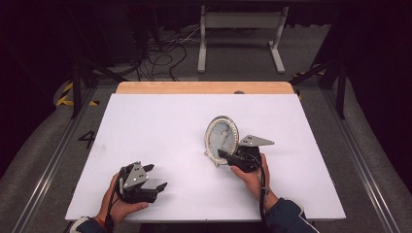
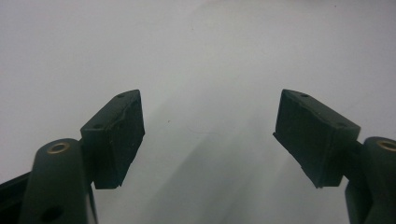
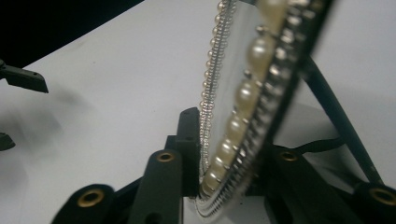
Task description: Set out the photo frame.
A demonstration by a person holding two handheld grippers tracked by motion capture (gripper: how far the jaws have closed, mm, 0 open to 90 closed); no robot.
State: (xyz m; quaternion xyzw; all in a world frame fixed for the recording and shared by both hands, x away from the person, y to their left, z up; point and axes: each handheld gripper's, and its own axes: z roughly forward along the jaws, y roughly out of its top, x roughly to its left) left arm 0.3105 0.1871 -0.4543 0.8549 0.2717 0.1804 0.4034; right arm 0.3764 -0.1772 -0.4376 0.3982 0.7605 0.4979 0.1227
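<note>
– Where's the frame (image 1: 222, 137)?
– Right of the table's (image 1: 160, 126) middle, upright. My right gripper (image 1: 228, 156) pinches its lower beaded rim (image 3: 233, 121) between both pads.
– And your left?
– My left gripper (image 1: 154, 177) rests near the front edge, well apart, jaws spread around nothing.

- Oval picture frame with silver metal rim (image 1: 222, 135): the edge carries a row of cream-white pearl beads beside a line of small silver beads (image 3: 208, 93); the centre panel is pale grey.
- Right gripper (image 1: 228, 156): black body with brass-coloured rivets and a grey three-cornered top plate.
- Left gripper (image 1: 155, 177): black jaws, matt black pads (image 2: 122, 135), brass-coloured rivets, grey top plate.
- Flat white table cover (image 1: 160, 126): plain, no pattern.
- Light wooden table edge (image 1: 194, 88): pale tan strip along the far side.
- Person's sleeves: dark blue.
</note>
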